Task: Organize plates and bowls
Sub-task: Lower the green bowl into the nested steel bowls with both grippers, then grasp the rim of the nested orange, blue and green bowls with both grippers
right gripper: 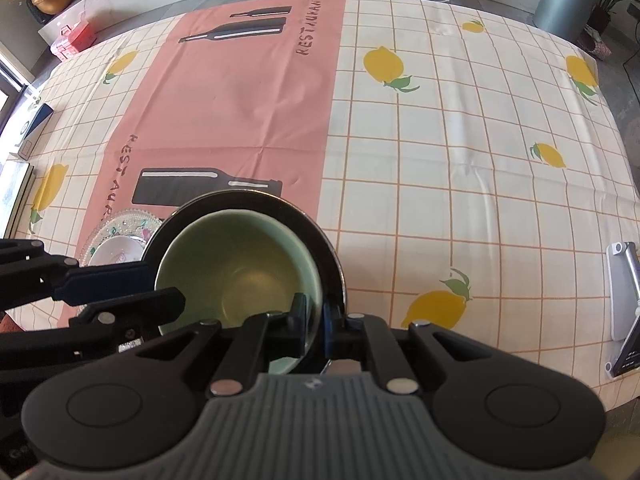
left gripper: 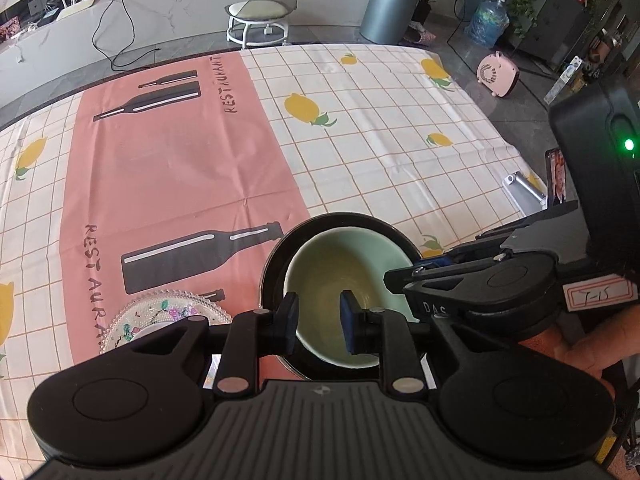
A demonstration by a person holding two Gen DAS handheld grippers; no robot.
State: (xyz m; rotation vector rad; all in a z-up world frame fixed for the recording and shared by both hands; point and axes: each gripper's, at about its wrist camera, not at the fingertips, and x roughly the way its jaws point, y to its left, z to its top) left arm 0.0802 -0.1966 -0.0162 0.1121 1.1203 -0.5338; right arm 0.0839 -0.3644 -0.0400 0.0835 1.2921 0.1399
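A pale green bowl (left gripper: 340, 276) sits inside a larger black bowl (left gripper: 280, 252) near the table's front edge; both show in the right wrist view, green bowl (right gripper: 240, 264) and black bowl (right gripper: 256, 204). My left gripper (left gripper: 319, 322) is open, its fingers above the green bowl's near side, touching nothing I can see. My right gripper (right gripper: 318, 320) is shut on the green bowl's right rim, just inside the black bowl's wall. A clear glass plate (left gripper: 168, 312) with a flower pattern lies left of the bowls, with a small white dish (right gripper: 120, 254) on it.
The table carries a checked lemon cloth (left gripper: 380, 152) with a pink runner (left gripper: 180, 168). A phone on a metal stand (right gripper: 624, 300) is at the right edge. A stool (left gripper: 260, 16) and a grey bin (left gripper: 390, 8) stand on the floor beyond.
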